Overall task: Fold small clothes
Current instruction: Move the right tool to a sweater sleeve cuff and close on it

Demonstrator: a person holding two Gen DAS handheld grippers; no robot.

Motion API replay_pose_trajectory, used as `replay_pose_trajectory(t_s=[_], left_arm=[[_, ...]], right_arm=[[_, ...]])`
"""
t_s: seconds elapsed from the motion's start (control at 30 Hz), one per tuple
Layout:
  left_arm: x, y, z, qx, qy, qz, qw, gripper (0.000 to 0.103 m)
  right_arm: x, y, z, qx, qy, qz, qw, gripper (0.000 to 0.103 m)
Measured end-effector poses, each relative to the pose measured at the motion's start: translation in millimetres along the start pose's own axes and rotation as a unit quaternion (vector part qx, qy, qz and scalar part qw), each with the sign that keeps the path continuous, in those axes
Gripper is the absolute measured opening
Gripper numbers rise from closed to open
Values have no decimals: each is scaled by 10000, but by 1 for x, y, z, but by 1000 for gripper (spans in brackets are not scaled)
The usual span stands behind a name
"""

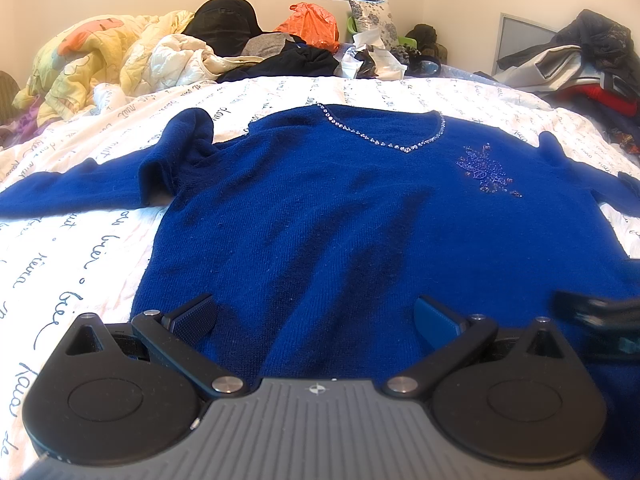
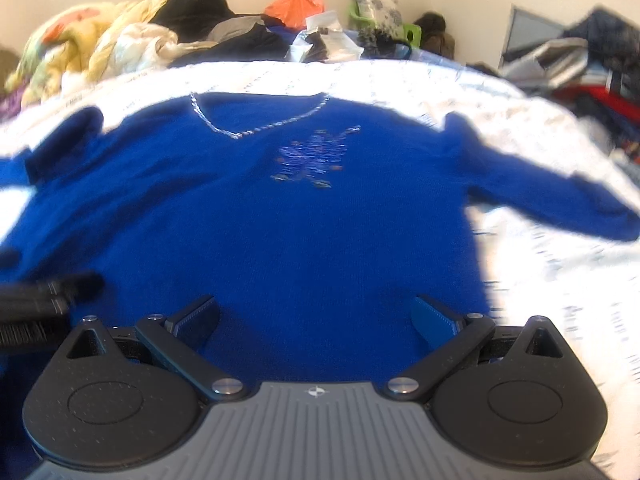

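Observation:
A royal-blue knitted sweater (image 1: 360, 208) lies face up on the white bed cover (image 1: 80, 248), hem toward me, with a rhinestone V-neck (image 1: 384, 142) and a beaded motif (image 1: 486, 170). Its left sleeve (image 1: 72, 192) stretches out and is bunched near the shoulder. My left gripper (image 1: 316, 320) is open and empty over the hem's left part. My right gripper (image 2: 316, 320) is open and empty over the hem's right part; that view is blurred. The sweater (image 2: 280, 220) and its right sleeve (image 2: 560, 200) show there. Each gripper shows blurred at the other view's edge: right (image 1: 600, 316), left (image 2: 44, 296).
Piled bedding and clothes (image 1: 120, 52), an orange bag (image 1: 310, 24) and a patterned pillow (image 1: 374, 20) lie along the far side of the bed. More clothes (image 1: 580, 60) are heaped at the far right. White bed cover (image 2: 560, 300) shows either side of the sweater.

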State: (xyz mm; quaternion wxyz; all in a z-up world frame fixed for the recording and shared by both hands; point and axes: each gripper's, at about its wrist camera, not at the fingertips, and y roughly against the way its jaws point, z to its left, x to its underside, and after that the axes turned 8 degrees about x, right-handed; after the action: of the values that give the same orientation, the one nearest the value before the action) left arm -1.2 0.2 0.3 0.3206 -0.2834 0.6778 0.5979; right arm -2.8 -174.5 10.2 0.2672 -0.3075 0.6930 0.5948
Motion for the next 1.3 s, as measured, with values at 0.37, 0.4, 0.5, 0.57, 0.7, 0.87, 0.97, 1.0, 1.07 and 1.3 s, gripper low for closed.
replay_pose_trajectory(t_s=[0.37,0.4,0.5,0.57,0.7,0.87,0.97,1.0,1.07,1.3], left_arm=[[0,0,0,1,1,0,10000,103],[0,0,0,0,1,0,10000,103],[0,0,0,-1,-3,1,10000,103],[0,0,0,9,-4,2,10000,103],[-2,-2,1,31,-17,14,10000,103],[-2,-2,1,25,-13,14,10000,103],[-2,-2,2,31,-15,14,10000,103],[-2,-2,1,30,-17,14,10000,103],[-2,-2,2,33,-16,14,10000,103],[-2,-2,1,31,-16,14,10000,103]], right_arm=[[13,52,-124,1586,687,-1313,9762,103],[10,49,-130,1600,756,-1613,9709,103],[1,19,-125,1408,1518,-1789,9618,103],[-8,-8,-115,1739,1537,-1460,9617,103],[-22,-40,-126,1005,880,-1078,9852,103],[-68,-67,-241,730,-1489,-1073,9803,103],[-72,-96,-234,1657,-80,-1038,9807,103],[-67,-106,-224,1711,526,-962,9791,102],[-61,-119,-218,1635,952,-852,9782,94],[-59,-150,-250,1350,149,-478,9896,50]])
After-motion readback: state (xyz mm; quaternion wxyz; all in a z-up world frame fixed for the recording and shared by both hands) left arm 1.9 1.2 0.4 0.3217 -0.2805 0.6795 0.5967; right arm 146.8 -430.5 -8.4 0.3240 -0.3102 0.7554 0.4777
